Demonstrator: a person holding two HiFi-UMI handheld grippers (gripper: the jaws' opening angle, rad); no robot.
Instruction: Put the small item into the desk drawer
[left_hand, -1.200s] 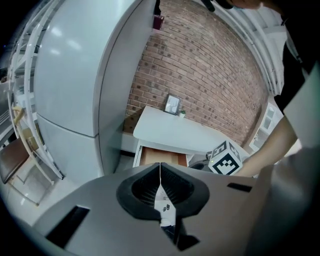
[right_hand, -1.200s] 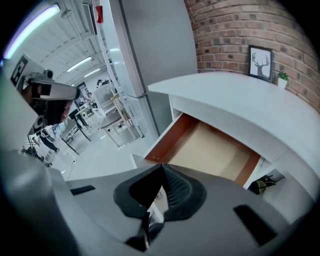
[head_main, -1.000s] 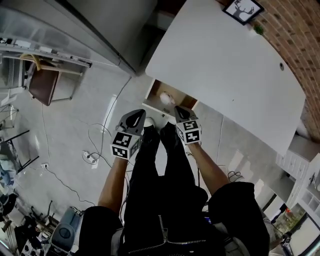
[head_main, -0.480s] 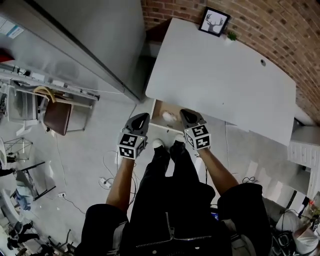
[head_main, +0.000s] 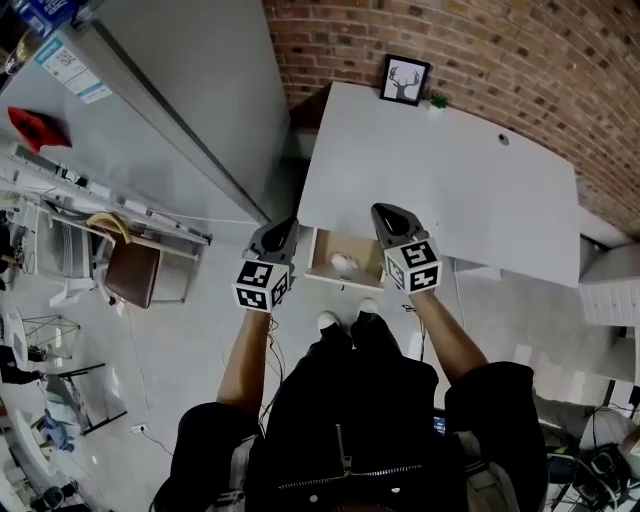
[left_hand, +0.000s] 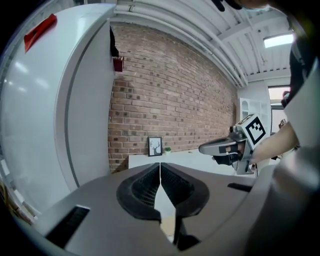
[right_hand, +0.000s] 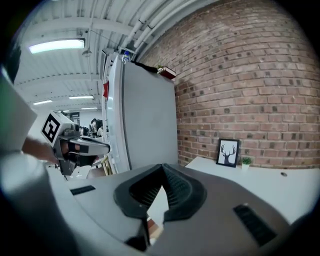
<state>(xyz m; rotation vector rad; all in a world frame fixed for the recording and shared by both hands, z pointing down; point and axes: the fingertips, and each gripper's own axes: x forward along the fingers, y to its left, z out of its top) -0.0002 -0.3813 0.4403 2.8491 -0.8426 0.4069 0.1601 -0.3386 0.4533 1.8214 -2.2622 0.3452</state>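
Note:
The desk drawer (head_main: 344, 283) stands pulled out from under the white desk (head_main: 440, 190), between my two grippers in the head view. A small pale item (head_main: 344, 263) lies inside it. My left gripper (head_main: 283, 232) hovers at the drawer's left side, jaws shut and empty; its tips (left_hand: 160, 165) meet in the left gripper view. My right gripper (head_main: 385, 217) is at the drawer's right side above the desk's front edge, jaws shut with nothing in them; their tips (right_hand: 162, 167) touch in the right gripper view. Both are raised, pointing level toward the brick wall.
A framed deer picture (head_main: 404, 79) and a small plant (head_main: 438, 100) stand at the desk's back edge against the brick wall (head_main: 500, 60). A tall grey cabinet (head_main: 190, 110) rises left of the desk. A brown chair (head_main: 133, 273) stands on the floor at the left.
Both grippers have lifted from near the drawer and now point level. The head view has swung up, showing the brick wall and the whole desk.

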